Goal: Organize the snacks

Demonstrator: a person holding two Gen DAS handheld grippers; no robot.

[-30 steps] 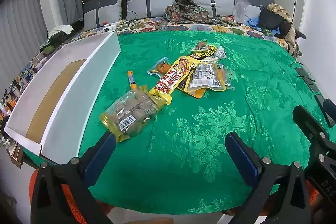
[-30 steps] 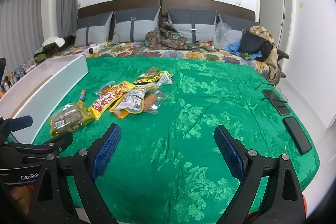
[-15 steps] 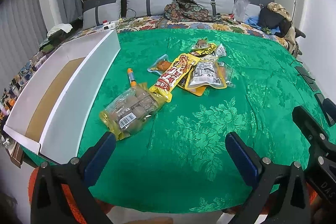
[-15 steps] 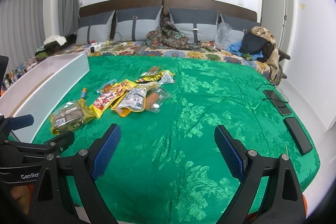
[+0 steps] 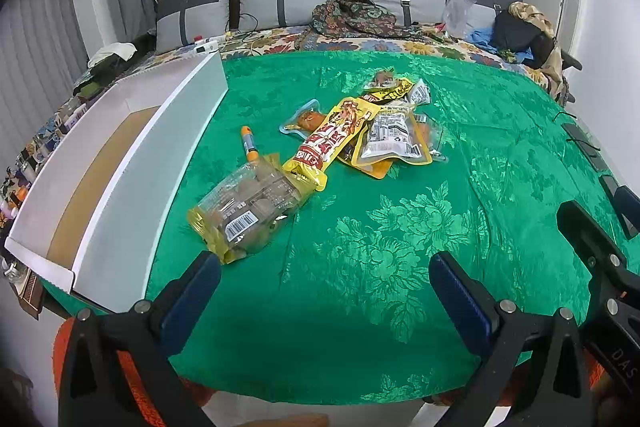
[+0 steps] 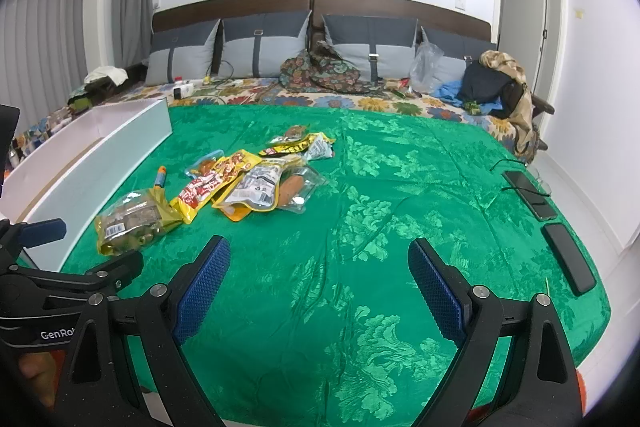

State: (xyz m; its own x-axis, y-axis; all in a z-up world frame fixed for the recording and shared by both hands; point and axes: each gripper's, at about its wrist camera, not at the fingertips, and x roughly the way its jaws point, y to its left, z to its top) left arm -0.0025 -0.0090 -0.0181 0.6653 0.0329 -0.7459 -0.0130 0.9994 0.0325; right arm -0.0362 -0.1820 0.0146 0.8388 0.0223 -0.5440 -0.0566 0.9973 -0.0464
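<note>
Left wrist view shows your snacks (image 5: 352, 135) all loose on the bed (image 5: 400, 247), white box (image 5: 132, 163) unfilled; both grippers spread, holding nothing.

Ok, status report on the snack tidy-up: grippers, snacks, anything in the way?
Left gripper open, empty. Right gripper open, empty. Snacks loose on green cover; white box to their left. Nothing blocking.
</note>
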